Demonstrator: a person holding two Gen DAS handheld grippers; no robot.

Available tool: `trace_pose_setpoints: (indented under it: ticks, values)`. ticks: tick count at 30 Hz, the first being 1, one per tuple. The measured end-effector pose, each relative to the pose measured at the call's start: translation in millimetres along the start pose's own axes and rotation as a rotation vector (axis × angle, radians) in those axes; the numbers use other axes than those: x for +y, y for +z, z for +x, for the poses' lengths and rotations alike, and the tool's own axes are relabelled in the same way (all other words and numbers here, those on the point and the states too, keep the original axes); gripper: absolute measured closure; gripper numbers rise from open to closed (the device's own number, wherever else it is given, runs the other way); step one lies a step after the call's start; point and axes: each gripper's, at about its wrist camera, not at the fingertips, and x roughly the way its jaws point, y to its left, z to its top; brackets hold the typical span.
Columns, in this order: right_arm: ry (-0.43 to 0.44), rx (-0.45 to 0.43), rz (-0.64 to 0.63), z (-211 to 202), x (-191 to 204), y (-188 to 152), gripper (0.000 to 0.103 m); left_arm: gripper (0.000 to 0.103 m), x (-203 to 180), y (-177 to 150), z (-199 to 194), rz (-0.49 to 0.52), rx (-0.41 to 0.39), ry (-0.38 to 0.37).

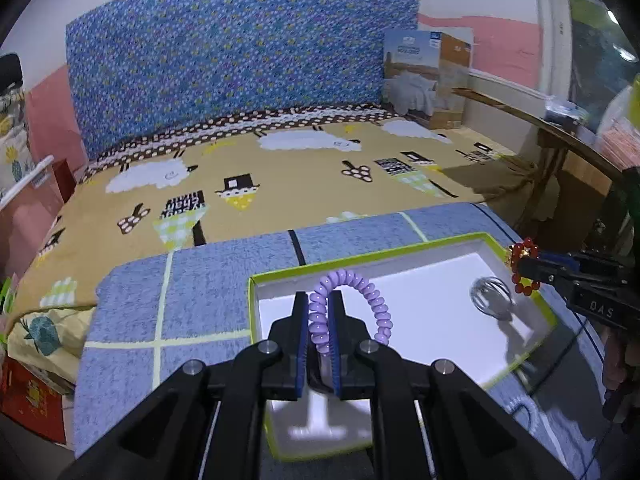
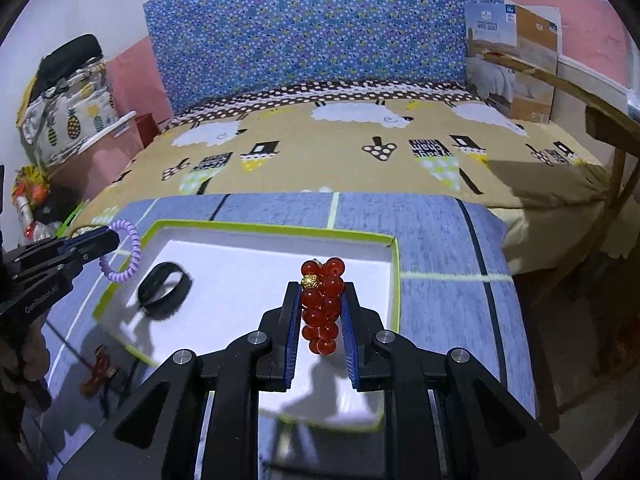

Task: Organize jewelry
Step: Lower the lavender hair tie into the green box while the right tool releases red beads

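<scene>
One coil band; one bead bracelet; one tray

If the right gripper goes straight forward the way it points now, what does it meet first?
Probably the white floor of the green-rimmed box, or its far wall. The right gripper, shut on the red bead bracelet, points over open floor; the black ring lies off to the left. Depth is uncertain.

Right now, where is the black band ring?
The black band ring lies in the green-rimmed white tray, at its left end in the right wrist view, below the purple spiral hair tie.
</scene>
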Motion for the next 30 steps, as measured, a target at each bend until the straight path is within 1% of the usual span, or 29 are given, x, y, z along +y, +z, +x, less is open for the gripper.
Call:
trace_pose_setpoints:
  ticks: [6,11,14,18,23,25,26,27,29,30]
  values:
    - [-0.017,0.038,0.014,31.1,-9.1,9.9,0.083,0.093,7.4,5.1,31.5,-0.015,0.039,0.019]
    - [-0.034,0.070,0.012,50.5,-13.4,8.2,0.083,0.093,15.4,3.9,51.3,-0.041,0.074,0.032]
    - [-0.041,0.085,0.017,59.9,-17.4,8.4,0.083,0.093,17.2,1.1,61.8,-0.044,0.101,0.053]
    - [-0.048,0.098,0.023,66.4,-20.0,9.7,0.082,0.092,17.9,-0.8,68.5,-0.050,0.117,0.055]
    - [-0.049,0.102,0.030,67.4,-22.3,9.7,0.079,0.092,18.1,-1.3,67.6,-0.056,0.110,0.041]
    - [-0.049,0.099,0.031,66.3,-21.8,9.8,0.078,0.090,18.1,-1.2,66.7,-0.050,0.105,0.041]
    - [-0.047,0.094,0.033,65.0,-22.4,9.4,0.076,0.086,17.6,-1.5,65.7,-0.048,0.102,0.043]
    - [-0.042,0.089,0.034,64.2,-22.5,9.8,0.074,0.078,17.4,-1.4,65.6,-0.046,0.100,0.043]
    - [-0.037,0.081,0.035,62.2,-21.8,10.0,0.073,0.072,17.2,-1.8,63.7,-0.051,0.097,0.035]
    - [-0.040,0.079,0.032,61.3,-21.4,10.2,0.073,0.072,17.0,-2.1,62.7,-0.053,0.096,0.031]
